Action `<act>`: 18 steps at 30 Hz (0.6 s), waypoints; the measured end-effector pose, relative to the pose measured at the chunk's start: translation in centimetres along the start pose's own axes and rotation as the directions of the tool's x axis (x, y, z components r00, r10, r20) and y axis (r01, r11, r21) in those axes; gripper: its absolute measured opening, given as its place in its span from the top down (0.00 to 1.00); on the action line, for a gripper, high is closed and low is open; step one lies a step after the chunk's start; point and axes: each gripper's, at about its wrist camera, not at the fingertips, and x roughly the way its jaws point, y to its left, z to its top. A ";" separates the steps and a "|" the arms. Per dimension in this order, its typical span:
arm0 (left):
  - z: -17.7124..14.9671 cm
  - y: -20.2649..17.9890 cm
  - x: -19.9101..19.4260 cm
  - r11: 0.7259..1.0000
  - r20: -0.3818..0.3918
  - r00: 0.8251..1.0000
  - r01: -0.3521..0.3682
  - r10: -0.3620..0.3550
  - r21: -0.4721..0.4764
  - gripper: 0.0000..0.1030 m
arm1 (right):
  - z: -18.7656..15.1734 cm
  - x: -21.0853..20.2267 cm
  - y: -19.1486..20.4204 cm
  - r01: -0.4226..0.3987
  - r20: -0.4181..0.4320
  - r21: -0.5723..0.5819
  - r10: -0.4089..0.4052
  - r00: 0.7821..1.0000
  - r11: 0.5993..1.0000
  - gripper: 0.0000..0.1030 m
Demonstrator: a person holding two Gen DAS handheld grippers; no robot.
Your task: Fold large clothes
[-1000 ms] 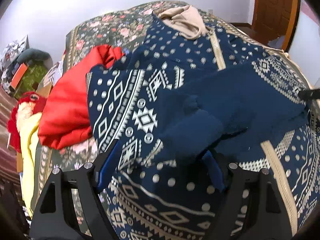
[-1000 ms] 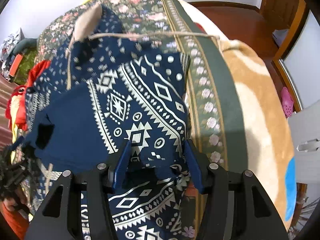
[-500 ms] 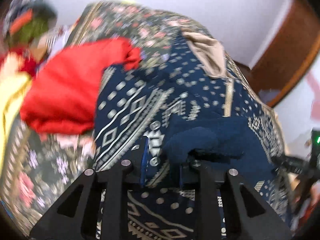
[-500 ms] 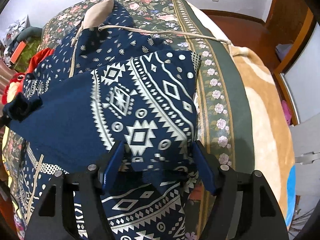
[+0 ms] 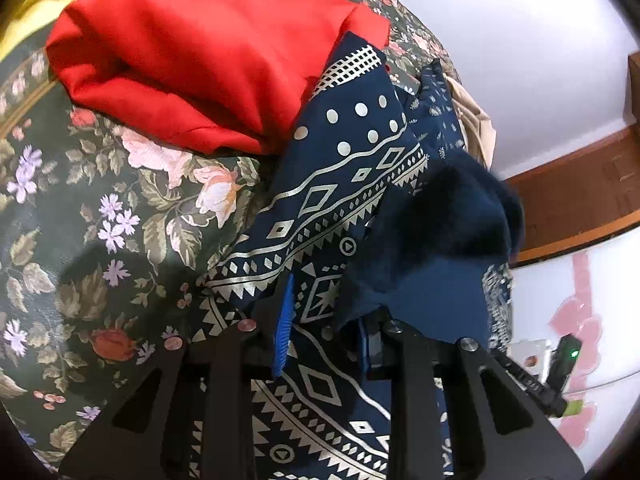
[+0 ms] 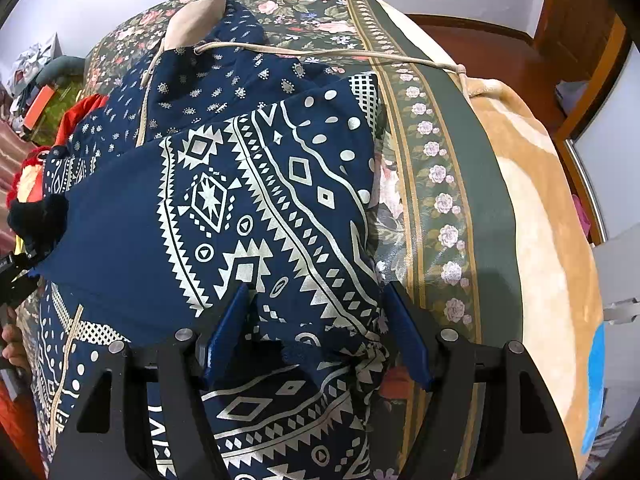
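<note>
A navy hooded garment (image 5: 340,184) with white geometric print lies spread on the bed. My left gripper (image 5: 324,332) is shut on its fuzzy navy sleeve cuff (image 5: 452,216), which bunches up over the narrow jaws near the garment's left edge. In the right wrist view the same cuff (image 6: 36,216) shows at the far left, and a folded-over panel of the garment (image 6: 260,184) stretches from it toward my right gripper (image 6: 318,330). That gripper stands open and wide, pointing steeply down, with a crumpled edge of the cloth lying between its fingers.
A red garment (image 5: 192,48) lies on the floral bedspread (image 5: 100,220) just left of the navy one. The beige hood (image 6: 196,16) and its drawstring (image 6: 320,54) trail across the bed. An orange blanket (image 6: 540,240) covers the right side; a wooden door and floor lie beyond.
My left jaws closed from wide to narrow on the cuff, then rolled and swung left toward the red garment, dragging the sleeve. My right jaws widened and stayed in place.
</note>
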 end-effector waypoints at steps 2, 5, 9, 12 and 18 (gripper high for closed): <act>-0.1 -0.6 -0.3 0.998 0.014 0.999 -0.042 0.041 0.042 0.73 | -0.1 0.0 -0.1 0.000 0.001 0.002 0.000 1.000 1.000 0.35; -0.3 -1.2 -0.7 0.990 0.023 0.995 -0.102 0.100 0.096 0.73 | 0.0 0.2 0.4 0.006 0.000 0.001 -0.006 1.000 1.000 0.35; -0.7 -2.3 -1.2 0.962 0.043 0.980 -0.198 0.193 0.190 0.73 | 0.3 0.3 0.5 0.012 -0.018 0.005 -0.012 1.000 1.000 0.35; -1.1 -3.7 -2.1 0.918 0.084 0.963 -0.268 0.255 0.293 0.71 | 1.1 -0.3 0.9 0.027 -0.016 -0.003 -0.027 1.000 1.000 0.35; -1.4 -6.7 -5.1 0.831 0.163 0.940 -0.340 0.299 0.439 0.54 | 3.1 -4.4 2.4 0.026 0.093 -0.053 -0.021 0.995 0.998 0.35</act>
